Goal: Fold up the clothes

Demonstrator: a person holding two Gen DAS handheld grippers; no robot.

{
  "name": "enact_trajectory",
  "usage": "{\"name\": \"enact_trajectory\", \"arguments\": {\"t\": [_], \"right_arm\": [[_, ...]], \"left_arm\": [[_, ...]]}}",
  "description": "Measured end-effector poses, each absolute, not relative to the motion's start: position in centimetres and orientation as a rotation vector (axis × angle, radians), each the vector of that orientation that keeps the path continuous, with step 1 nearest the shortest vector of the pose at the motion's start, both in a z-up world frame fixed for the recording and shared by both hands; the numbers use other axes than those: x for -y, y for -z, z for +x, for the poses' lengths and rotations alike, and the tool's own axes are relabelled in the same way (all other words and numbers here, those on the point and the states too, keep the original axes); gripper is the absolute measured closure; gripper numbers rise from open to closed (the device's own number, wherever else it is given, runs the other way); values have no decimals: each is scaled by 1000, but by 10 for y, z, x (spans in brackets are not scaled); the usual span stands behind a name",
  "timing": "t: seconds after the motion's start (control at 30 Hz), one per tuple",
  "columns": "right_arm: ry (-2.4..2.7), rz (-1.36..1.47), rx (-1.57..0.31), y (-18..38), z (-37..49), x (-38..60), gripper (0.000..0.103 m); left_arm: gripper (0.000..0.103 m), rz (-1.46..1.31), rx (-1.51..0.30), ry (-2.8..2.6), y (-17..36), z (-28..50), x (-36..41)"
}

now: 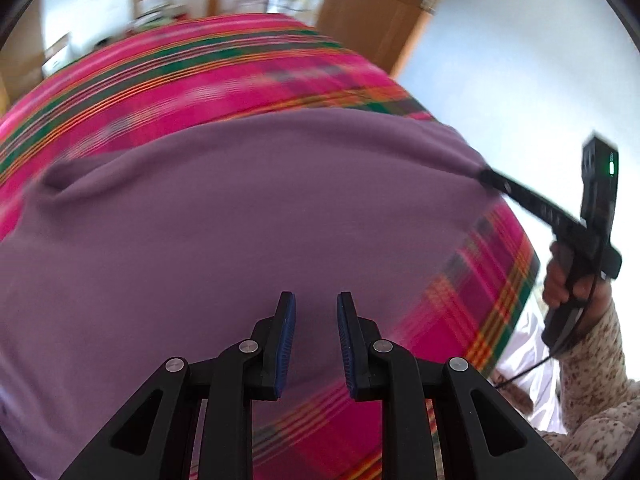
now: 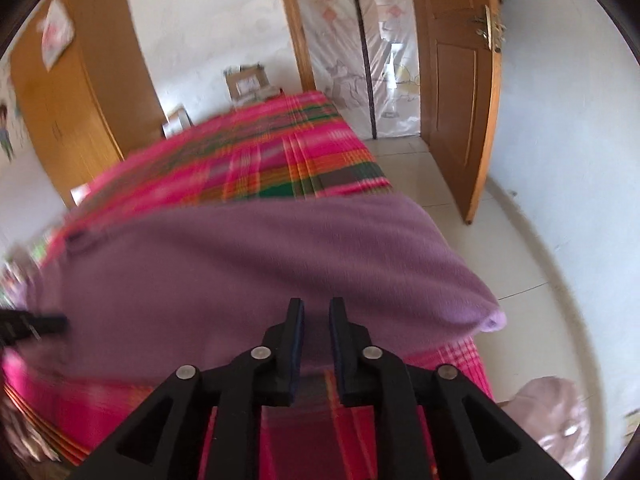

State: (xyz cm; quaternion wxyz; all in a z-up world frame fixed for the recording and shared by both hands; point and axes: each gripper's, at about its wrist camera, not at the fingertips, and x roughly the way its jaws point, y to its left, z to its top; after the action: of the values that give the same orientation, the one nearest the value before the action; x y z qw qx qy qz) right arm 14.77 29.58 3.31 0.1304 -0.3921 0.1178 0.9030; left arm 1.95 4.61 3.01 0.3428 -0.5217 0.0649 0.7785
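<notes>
Your left gripper [image 1: 316,300]: its jaws stand partly apart just above the purple cloth, with nothing between the blue pads.
Your right gripper [image 2: 316,304]: in its own view the jaws show a narrow gap with nothing pinched in it. In the left wrist view its tip meets the right-hand corner of the cloth, and you cannot tell from there whether it has hold of that corner.
Your right hand [image 1: 560,284]: wrapped round the gripper's handle at the right edge of the left wrist view, with a speckled fleece sleeve [image 1: 592,356] behind it.
Purple garment [image 1: 240,220]: it lies spread flat across the near half of the bed, smooth over most of its width, with a small crease at its left end. One corner hangs over the bed's right edge, seen in the right wrist view.
Bed cover [image 1: 168,80]: pink plaid with green and orange stripes, under the garment and bare beyond it.
Floor [image 2: 452,216]: pale tiles to the right of the bed.
Far end of the room: a wooden door [image 2: 460,92] stands open, a wooden wardrobe [image 2: 80,92] is at the left, and cardboard boxes [image 2: 248,82] sit against the white wall.
</notes>
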Motion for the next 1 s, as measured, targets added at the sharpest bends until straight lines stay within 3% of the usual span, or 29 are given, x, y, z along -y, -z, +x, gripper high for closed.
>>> {"name": "enact_trajectory", "arguments": {"t": [0.13, 0.3, 0.57, 0.87, 1.0], "right_arm": [[-2600, -1156, -227, -34, 154, -281, 87], [-2722, -1090, -212, -56, 137, -262, 87], [-3022, -1149, -116, -73, 64, -193, 87], [-3255, -1402, 30, -68, -20, -109, 87], [-3298, -1518, 74, -56, -47, -81, 82]], "left_arm": [[81, -1394, -82, -2095, -29, 7, -5], [81, -1425, -21, -2179, -30, -6, 33], [81, -1434, 102, -2278, -31, -20, 81], [81, -1460, 202, -2407, -27, -38, 129], [81, -1475, 264, -2459, -25, -46, 151]]}}
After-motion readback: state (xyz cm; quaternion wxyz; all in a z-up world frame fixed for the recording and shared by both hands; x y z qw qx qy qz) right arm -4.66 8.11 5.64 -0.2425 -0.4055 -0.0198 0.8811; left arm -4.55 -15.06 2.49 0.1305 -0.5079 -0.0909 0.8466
